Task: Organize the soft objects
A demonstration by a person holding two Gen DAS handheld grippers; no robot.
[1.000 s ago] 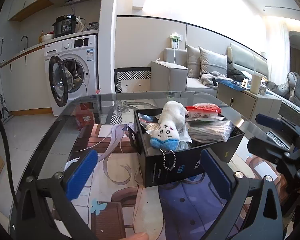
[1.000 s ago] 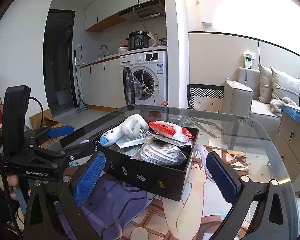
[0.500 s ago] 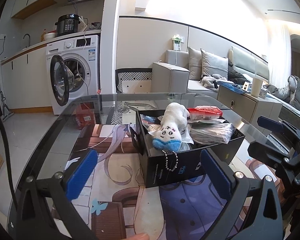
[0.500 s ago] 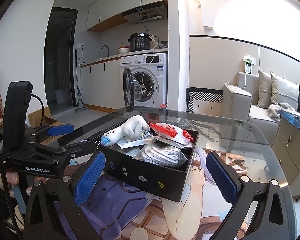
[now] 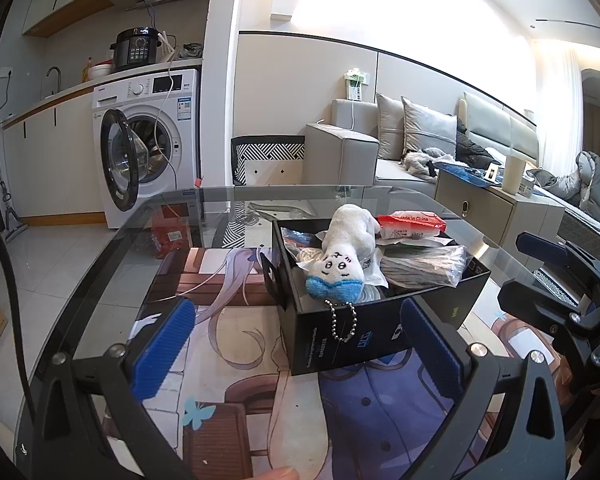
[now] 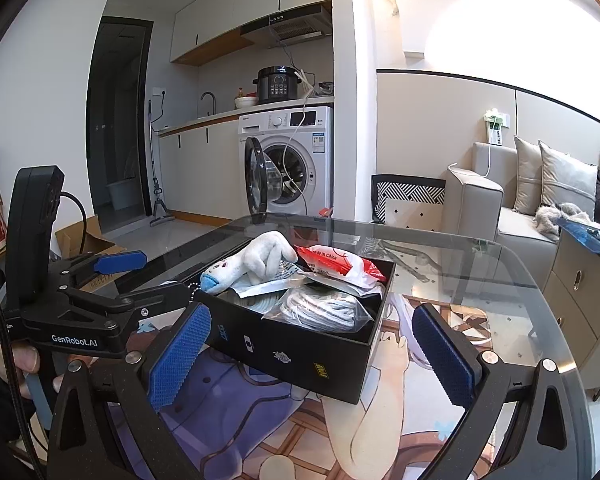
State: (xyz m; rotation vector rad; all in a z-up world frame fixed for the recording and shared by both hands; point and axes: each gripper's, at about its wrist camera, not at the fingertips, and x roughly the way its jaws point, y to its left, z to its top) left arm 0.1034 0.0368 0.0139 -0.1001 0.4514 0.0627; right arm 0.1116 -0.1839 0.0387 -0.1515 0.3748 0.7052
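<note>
On the glass bench [image 5: 112,264], both left tongs [image 5: 296,344] and right tongs [image 6: 312,356] gape empty before the black box [image 6: 300,354] holding a white plush toy [image 5: 346,248].

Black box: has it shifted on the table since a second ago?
No. In both wrist views the black box sits on the same part of the printed mat; only the cameras drift slightly.

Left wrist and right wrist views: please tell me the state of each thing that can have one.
Left tongs: open, empty.
Right tongs: open, empty.
Black box: no lid on it, full, on the table.
Plush toy: lying on top, head over the box edge, chain hanging outside.
Red-and-white packet: sealed, on the pile.
Washing machine door: open.
</note>
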